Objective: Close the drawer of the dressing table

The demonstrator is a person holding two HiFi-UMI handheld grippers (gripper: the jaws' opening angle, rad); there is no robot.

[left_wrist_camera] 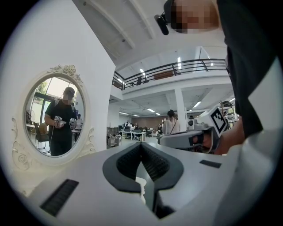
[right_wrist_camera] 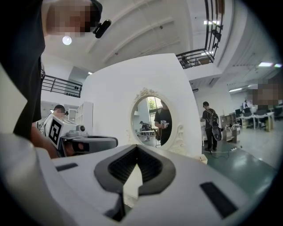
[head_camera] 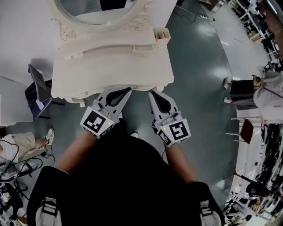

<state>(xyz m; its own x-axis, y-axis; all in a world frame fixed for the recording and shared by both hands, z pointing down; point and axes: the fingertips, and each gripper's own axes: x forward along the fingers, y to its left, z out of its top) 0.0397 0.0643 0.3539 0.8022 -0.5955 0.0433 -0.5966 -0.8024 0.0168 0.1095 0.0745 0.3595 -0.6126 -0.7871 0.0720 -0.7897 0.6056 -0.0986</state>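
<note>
The white dressing table (head_camera: 110,66) with its oval mirror (head_camera: 95,9) stands straight in front of me. Both grippers point level at its front edge. The left gripper (head_camera: 128,90) is shut and empty, its tip at the edge of the table top. The right gripper (head_camera: 151,93) sits beside it, also shut and empty, with its tip at the same edge. The drawer front is hidden under the overhanging top in the head view. In the left gripper view the shut left gripper (left_wrist_camera: 141,145) faces the mirror (left_wrist_camera: 55,117). In the right gripper view the right gripper (right_wrist_camera: 137,148) lies below the mirror (right_wrist_camera: 152,119).
A small cream box (head_camera: 161,34) sits on the table's right back corner. A dark chair (head_camera: 37,90) stands at the table's left. A person (head_camera: 247,90) stands on the grey floor to the right, and desks and cables line both sides.
</note>
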